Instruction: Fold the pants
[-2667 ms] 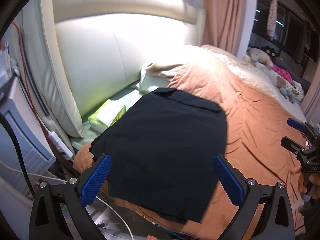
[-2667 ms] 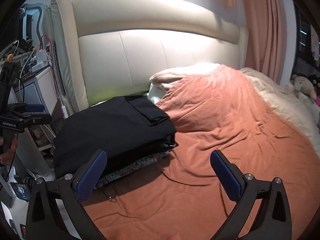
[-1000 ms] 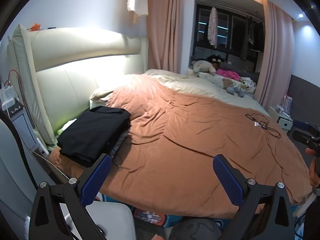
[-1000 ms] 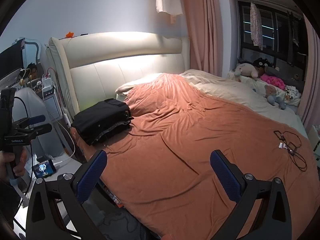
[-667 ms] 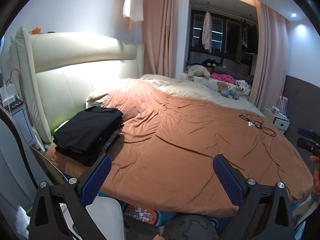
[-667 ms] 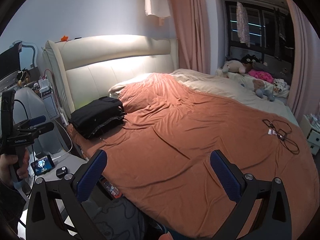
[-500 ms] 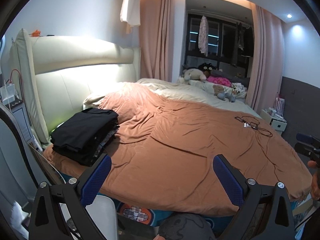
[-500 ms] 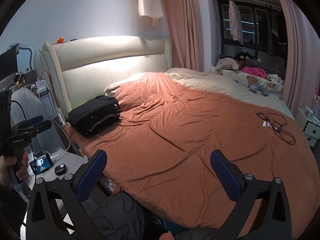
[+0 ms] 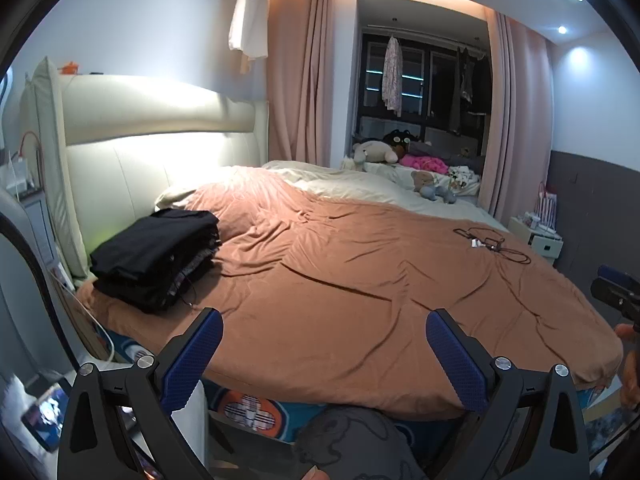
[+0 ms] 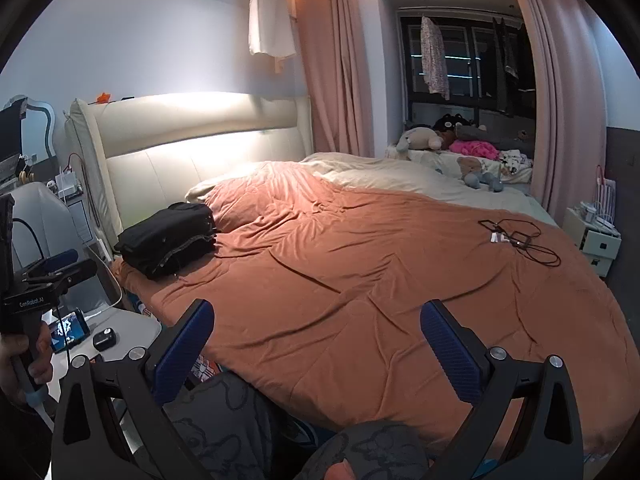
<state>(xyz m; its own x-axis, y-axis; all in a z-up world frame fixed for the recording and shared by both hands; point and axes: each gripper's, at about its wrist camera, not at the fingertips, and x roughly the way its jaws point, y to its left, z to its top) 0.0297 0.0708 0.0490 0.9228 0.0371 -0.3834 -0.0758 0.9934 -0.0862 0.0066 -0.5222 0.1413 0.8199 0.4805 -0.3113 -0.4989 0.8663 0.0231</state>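
Folded black pants (image 9: 154, 244) lie on top of a small stack of clothes at the near left corner of the bed, by the headboard; the same stack of pants (image 10: 168, 238) shows in the right wrist view. My left gripper (image 9: 322, 348) is open and empty, held well back from the bed's edge. My right gripper (image 10: 316, 340) is also open with nothing between its fingers. Both hang over the person's knees, far from the stack. The left gripper's body (image 10: 44, 276) appears at the left edge of the right wrist view, held in a hand.
An orange-brown cover (image 9: 360, 280) spreads over the bed, with a black cable (image 9: 490, 242) lying on its far right. A cream headboard (image 9: 152, 128), soft toys (image 9: 378, 152), pink curtains and a nightstand (image 10: 592, 240) ring the bed. A phone (image 10: 68, 330) lies on a white stand at left.
Both grippers have pulled far back from the stack of pants, which was right at the fingers 2.7 s ago. The whole bed has come into view. Both stay open.
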